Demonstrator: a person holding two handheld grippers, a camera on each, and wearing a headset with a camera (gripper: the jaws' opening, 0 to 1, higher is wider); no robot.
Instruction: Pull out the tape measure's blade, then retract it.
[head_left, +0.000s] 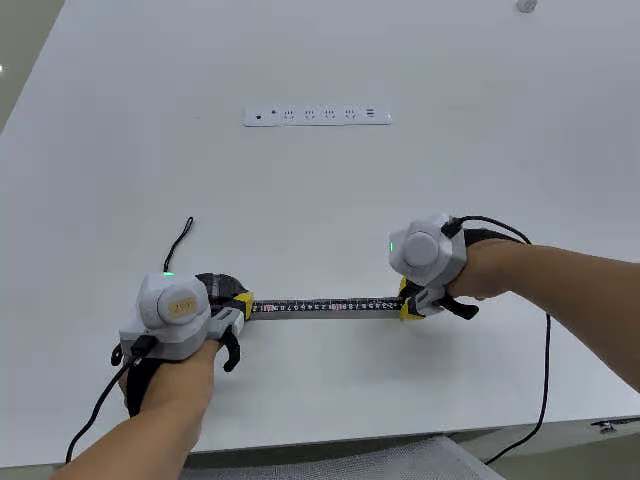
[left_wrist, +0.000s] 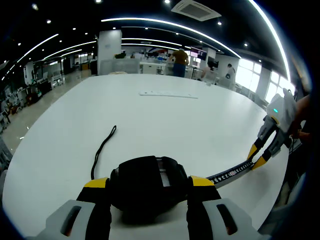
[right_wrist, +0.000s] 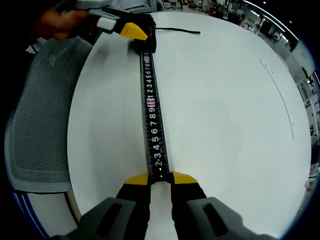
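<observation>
Head view has both forearms reaching in low over the white worktop (head_left: 350, 190), wrists level, one at each end of the tape. The left tongs (head_left: 240, 305) are clamped across the black tape measure (head_left: 222, 288), which rests on the worktop; the left gripper view shows it between the yellow tips of the left tongs (left_wrist: 147, 182). The right tongs (head_left: 410, 305) are pinched together on the free end of the blade (head_left: 325, 305), which lies drawn out flat and straight between the two. The right gripper view shows the blade (right_wrist: 152, 110) running from its tips to the case. Both hands sit near the worktop's front edge, a mesh chair back (right_wrist: 35, 115) just below it. Beyond them the surface runs bare to a power strip (head_left: 317, 115), well apart. A black strap (head_left: 180, 240) trails behind the tape measure.
</observation>
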